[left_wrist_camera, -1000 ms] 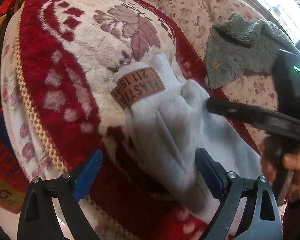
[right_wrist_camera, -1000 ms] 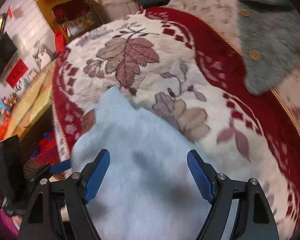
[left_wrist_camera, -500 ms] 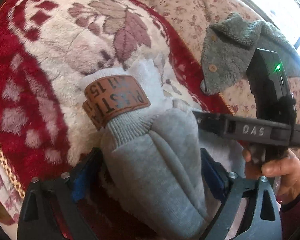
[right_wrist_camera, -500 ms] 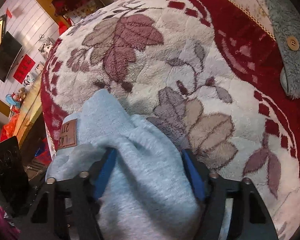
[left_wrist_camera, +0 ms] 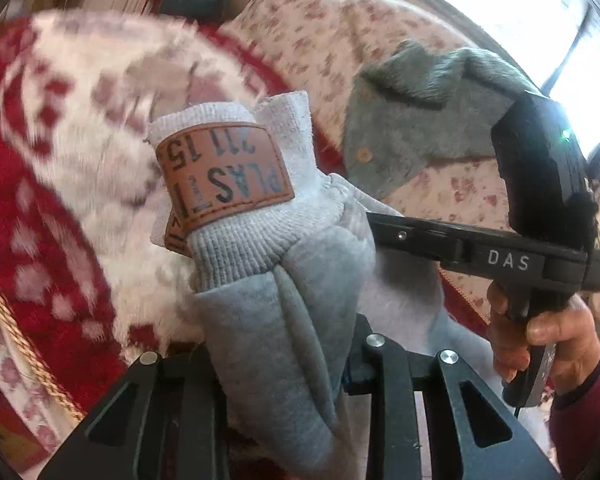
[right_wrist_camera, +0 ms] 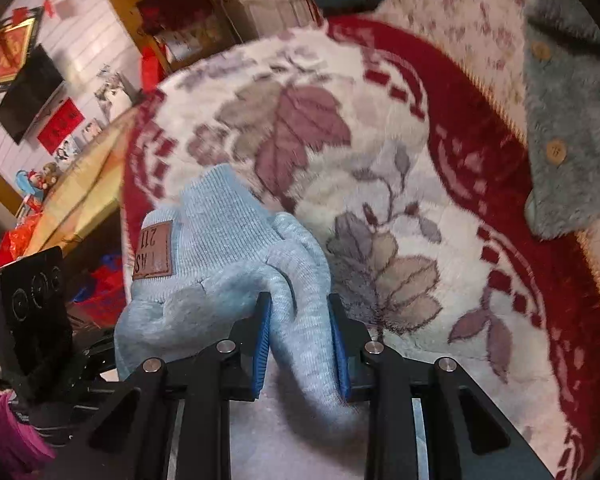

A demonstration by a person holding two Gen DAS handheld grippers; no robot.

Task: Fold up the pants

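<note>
The grey fleece pants (left_wrist_camera: 284,288) have a ribbed waistband with a brown leather patch (left_wrist_camera: 224,176). My left gripper (left_wrist_camera: 276,364) is shut on the bunched waistband end and holds it above the blanket. My right gripper (right_wrist_camera: 300,340) is shut on another bunch of the same pants (right_wrist_camera: 236,248), beside the patch (right_wrist_camera: 154,252). The right gripper also shows in the left wrist view (left_wrist_camera: 384,228), its fingers buried in the cloth. The pants' legs are hidden below both views.
A red and cream floral blanket (right_wrist_camera: 380,168) covers the bed or sofa under the pants. A grey fuzzy buttoned garment (left_wrist_camera: 416,120) lies at the right on a floral cover (left_wrist_camera: 312,40). A low wooden table (right_wrist_camera: 80,196) with clutter stands to the left.
Both grippers closed from open onto the pants' waistband and lifted it off the blanket. The patch now stands higher and closer in both views.
</note>
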